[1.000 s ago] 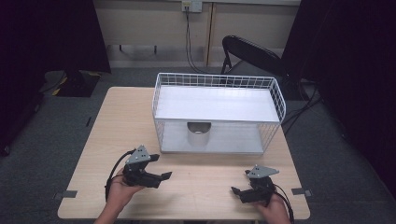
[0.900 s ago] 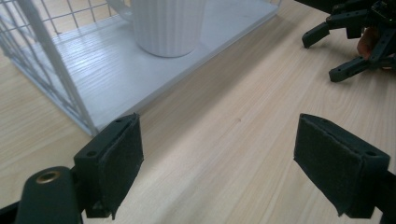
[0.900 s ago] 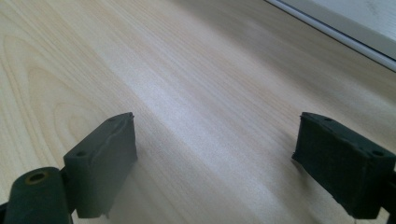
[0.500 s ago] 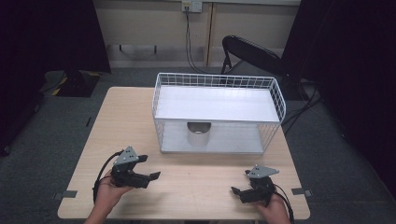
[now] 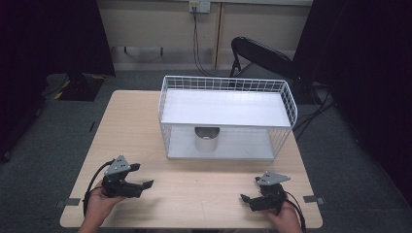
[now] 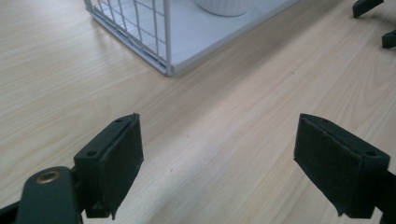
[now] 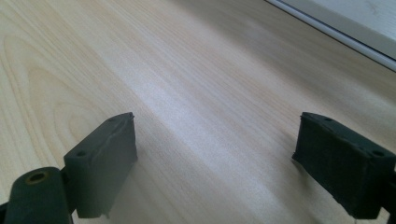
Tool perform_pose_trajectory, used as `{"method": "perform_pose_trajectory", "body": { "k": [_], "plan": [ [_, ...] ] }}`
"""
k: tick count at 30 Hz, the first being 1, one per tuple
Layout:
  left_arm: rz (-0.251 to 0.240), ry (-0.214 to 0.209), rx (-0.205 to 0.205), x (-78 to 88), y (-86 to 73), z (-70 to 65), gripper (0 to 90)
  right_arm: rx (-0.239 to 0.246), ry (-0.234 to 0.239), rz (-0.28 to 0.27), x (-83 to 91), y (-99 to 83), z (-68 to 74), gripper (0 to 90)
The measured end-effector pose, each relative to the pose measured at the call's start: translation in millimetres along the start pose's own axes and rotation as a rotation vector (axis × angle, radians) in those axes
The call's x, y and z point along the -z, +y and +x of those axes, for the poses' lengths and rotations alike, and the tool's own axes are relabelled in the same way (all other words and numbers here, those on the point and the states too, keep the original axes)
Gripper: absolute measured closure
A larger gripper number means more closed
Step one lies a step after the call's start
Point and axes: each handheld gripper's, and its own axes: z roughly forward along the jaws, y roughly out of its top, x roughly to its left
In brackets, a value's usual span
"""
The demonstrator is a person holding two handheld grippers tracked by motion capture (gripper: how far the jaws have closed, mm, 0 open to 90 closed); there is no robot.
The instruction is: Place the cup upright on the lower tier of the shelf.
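Observation:
A white wire rack [image 5: 226, 116] with two shelves stands at the back middle of the wooden table [image 5: 126, 126]. On its lower shelf sits a white cup [image 5: 206, 138], whose base shows at the top of the left gripper view [image 6: 224, 5]. My left gripper [image 5: 142, 177] rests at the front left, open, with nothing between its pads [image 6: 119, 161]. At the front right my right gripper [image 5: 248, 191] is open too, its pads [image 7: 105, 158] wide apart over bare wood. The rack's corner [image 6: 163, 56] lies ahead of the left gripper.
A dark folding chair [image 5: 265, 56] stands behind the table. A cable [image 5: 197, 41] hangs from a wall socket. The rack's white base edge [image 7: 355, 32] crosses the top right of the right gripper view. The right gripper's tips [image 6: 373, 21] show far off in the left gripper view.
My left gripper has drawn back toward the front left edge of the table. The right gripper has stayed where it was.

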Motion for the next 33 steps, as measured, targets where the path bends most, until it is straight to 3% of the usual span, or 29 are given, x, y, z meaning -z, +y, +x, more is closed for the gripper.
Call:
{"method": "perform_pose_trajectory", "body": {
  "k": [13, 20, 21, 24, 28, 33],
  "plan": [
    [0.015, 0.041, 0.027, 8.6, -19.5, 17.1, 15.3, 0.000, -0.001, 0.000, 0.0, 0.0, 0.1, 11.7],
    [0.033, 0.068, 0.018, 11.3, -29.6, 22.5, 15.1, 0.000, -0.001, 0.000, 0.0, 0.0, 0.0, 11.7],
    [0.032, 0.056, 0.033, 11.3, -30.9, 22.5, 15.1, 0.000, 0.000, 0.000, 0.0, 0.0, 0.0, 11.7],
    [0.044, 0.074, 0.013, 12.3, -33.1, 24.3, 15.2, 0.000, 0.000, 0.000, 0.0, 0.0, 0.0, 11.7],
    [0.049, 0.065, 0.025, 9.8, -34.5, 24.0, 15.3, 0.000, 0.000, 0.000, 0.0, 0.0, 0.0, 11.7],
    [0.086, 0.074, -0.006, 4.0, -34.4, 20.7, 15.3, -0.001, 0.000, 0.000, 0.0, 0.0, 0.0, 11.6]
  ]
}}
